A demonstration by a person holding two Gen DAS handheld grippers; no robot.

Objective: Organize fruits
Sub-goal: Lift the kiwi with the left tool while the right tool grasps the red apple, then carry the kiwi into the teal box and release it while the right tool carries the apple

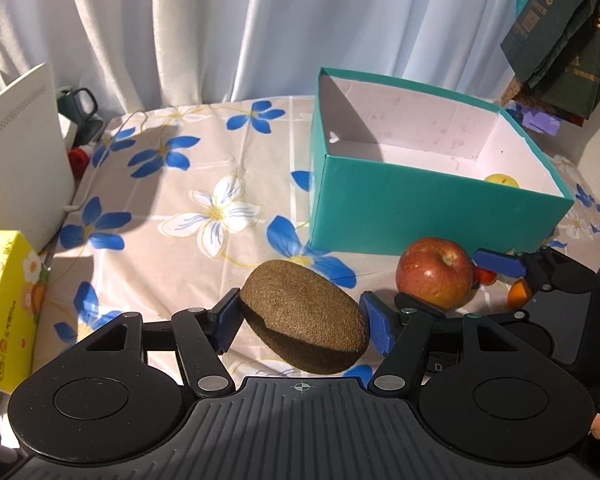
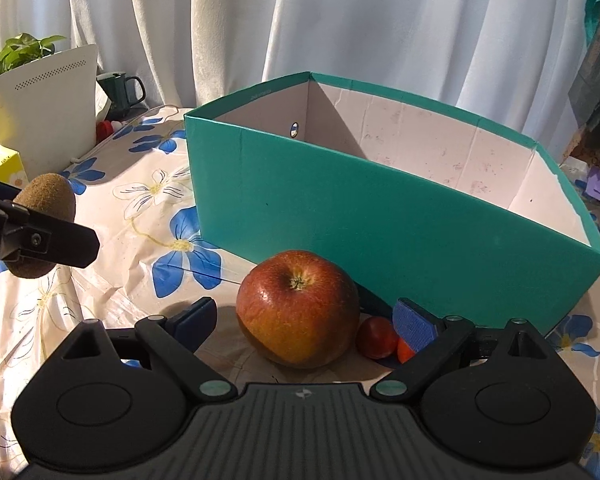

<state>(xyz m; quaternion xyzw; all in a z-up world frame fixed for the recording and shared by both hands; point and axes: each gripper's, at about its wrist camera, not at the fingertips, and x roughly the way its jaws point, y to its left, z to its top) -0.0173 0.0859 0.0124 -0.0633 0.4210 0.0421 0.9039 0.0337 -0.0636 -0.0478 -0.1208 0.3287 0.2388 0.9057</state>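
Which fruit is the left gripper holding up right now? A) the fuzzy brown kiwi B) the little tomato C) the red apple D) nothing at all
A. The left gripper has its blue pads pressed on both sides of the kiwi, lifted off the tablecloth, while the apple sits on the table between the right gripper's open fingers.

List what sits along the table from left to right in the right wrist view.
Left gripper shut on the kiwi → red apple between the right gripper's open fingers → small red tomato → right end of the teal box.
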